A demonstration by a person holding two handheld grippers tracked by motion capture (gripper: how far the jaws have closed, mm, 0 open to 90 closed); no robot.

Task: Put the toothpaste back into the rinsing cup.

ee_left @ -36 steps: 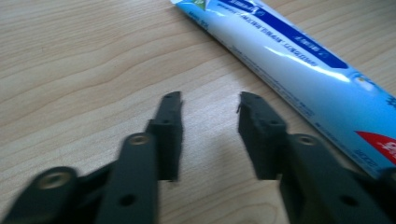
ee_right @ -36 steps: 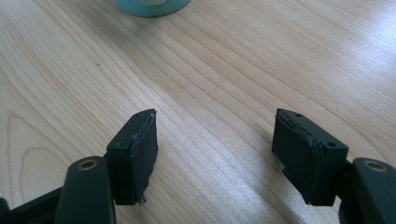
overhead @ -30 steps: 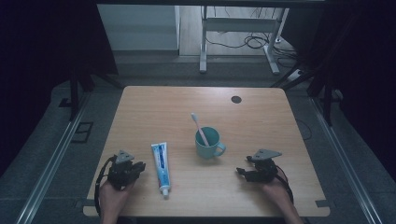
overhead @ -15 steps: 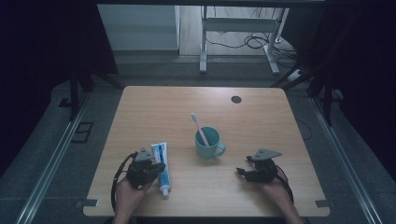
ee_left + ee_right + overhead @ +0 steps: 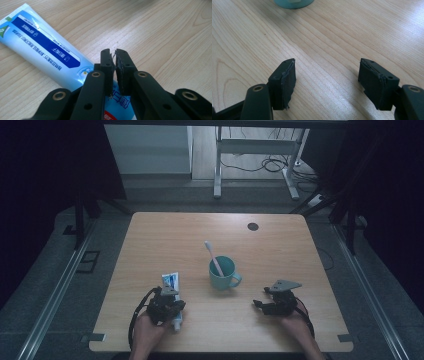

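A white and blue toothpaste tube [image 5: 170, 280] [image 5: 42, 47] lies flat on the wooden table [image 5: 280, 250], near the front left. My left gripper [image 5: 168, 296] [image 5: 113, 53] hovers right over the tube's lower half, jaws shut, and nothing is visible between the pads. A teal mug [image 5: 222, 272] [image 5: 293, 3] stands mid-table with a pink toothbrush [image 5: 212, 254] leaning in it. At the front right, my right gripper [image 5: 257, 304] [image 5: 327, 67] rests low over bare wood, open, pointing toward the mug.
A small black round cap [image 5: 253, 226] sits in the tabletop at the far right. Beyond the table's far edge stand metal desk legs [image 5: 217, 165] with cables on the floor.
My left hand has slid right from the table's front left corner until the gripper is over the toothpaste tube. The right hand has stayed put.
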